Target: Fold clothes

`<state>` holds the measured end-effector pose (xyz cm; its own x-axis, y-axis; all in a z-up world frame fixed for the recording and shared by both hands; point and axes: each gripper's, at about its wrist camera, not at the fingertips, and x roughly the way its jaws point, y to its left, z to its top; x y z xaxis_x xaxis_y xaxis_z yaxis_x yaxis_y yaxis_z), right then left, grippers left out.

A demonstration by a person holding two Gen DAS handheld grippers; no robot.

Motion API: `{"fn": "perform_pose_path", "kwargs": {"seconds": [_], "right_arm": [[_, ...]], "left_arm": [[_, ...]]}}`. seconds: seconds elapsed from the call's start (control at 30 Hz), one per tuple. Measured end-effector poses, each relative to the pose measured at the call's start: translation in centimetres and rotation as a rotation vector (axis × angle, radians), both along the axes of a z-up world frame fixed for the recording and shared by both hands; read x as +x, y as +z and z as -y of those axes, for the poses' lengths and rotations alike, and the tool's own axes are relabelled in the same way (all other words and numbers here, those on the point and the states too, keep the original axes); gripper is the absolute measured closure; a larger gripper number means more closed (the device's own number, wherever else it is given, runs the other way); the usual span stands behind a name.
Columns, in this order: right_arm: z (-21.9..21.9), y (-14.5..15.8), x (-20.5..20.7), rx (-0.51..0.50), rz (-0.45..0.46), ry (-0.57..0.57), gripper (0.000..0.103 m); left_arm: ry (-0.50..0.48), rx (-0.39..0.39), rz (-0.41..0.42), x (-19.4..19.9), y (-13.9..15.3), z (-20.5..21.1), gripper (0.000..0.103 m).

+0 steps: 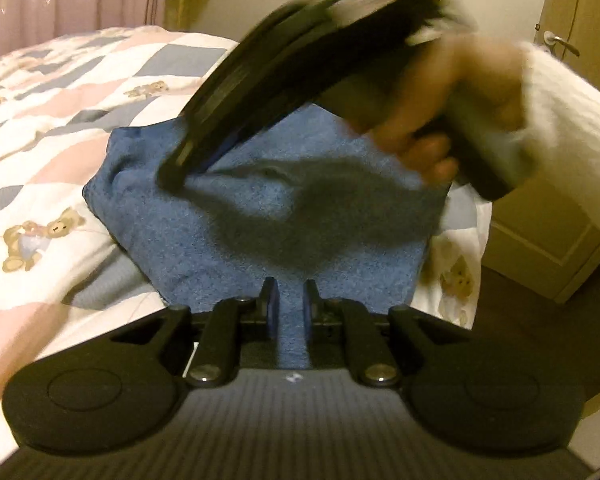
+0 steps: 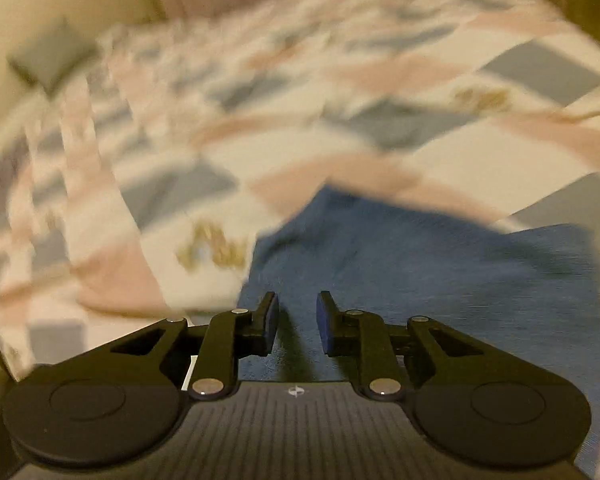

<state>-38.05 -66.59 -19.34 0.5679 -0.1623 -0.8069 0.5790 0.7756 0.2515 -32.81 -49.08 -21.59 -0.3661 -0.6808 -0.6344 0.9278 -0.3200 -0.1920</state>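
A blue fleece garment [image 1: 284, 216] is seen lying on the bed's patchwork quilt [image 1: 60, 92], near the bed's edge, already gathered into a compact, partly folded block. A fold of the blue fabric is pinched between the narrowly set pads of the left hand-held gripper [image 1: 288, 300], probably so that the near edge is kept anchored while the cloth is arranged. The right hand-held gripper [image 2: 298, 322] is held above the garment with its jaws slightly apart and nothing clamped between them; in the left view its tips are pressed toward a crease, gripped by a hand [image 1: 452, 96] in a white sleeve [image 1: 560, 120], presumably to smooth or pick up the next fold.
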Motion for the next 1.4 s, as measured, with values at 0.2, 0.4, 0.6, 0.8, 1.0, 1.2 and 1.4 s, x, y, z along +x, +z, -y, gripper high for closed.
{"fn": "perform_pose_path", "kwargs": {"seconds": [0.2,0.4,0.6,0.8,1.0,1.2,1.4], "right_arm": [[5.1,-2.7,3.4,-0.047,-0.081,-0.132,0.103],[4.0,0.6,-1.8,-0.095,0.049,-0.280,0.072],[-3.9,1.6,-13.5,-0.075,0.173,-0.417,0.064],[-9.9,1.8,-21.4,-0.101,0.123,-0.572,0.077],[-16.9,6.0,-24.6,-0.231,0.161,-0.554,0.058],[-15.0,7.6,-25.1,-0.255,0.194,-0.483,0.058],[-5.1,7.0,-21.4,-0.213,0.212,-0.352,0.058]], "left_arm": [[0.035,-0.022,0.010,-0.2,-0.4,-0.5,0.094],[0.119,0.068,-0.262,4.2,0.9,-1.8,0.077],[0.134,0.063,-0.289,4.1,1.5,-3.8,0.078],[0.086,0.091,-0.047,-1.8,1.2,-3.5,0.078],[0.206,0.049,0.133,-4.0,4.8,-7.0,0.078],[0.275,0.011,0.258,-5.0,7.0,-6.1,0.073],[0.324,0.085,0.264,-3.1,6.6,0.1,0.070]]}}
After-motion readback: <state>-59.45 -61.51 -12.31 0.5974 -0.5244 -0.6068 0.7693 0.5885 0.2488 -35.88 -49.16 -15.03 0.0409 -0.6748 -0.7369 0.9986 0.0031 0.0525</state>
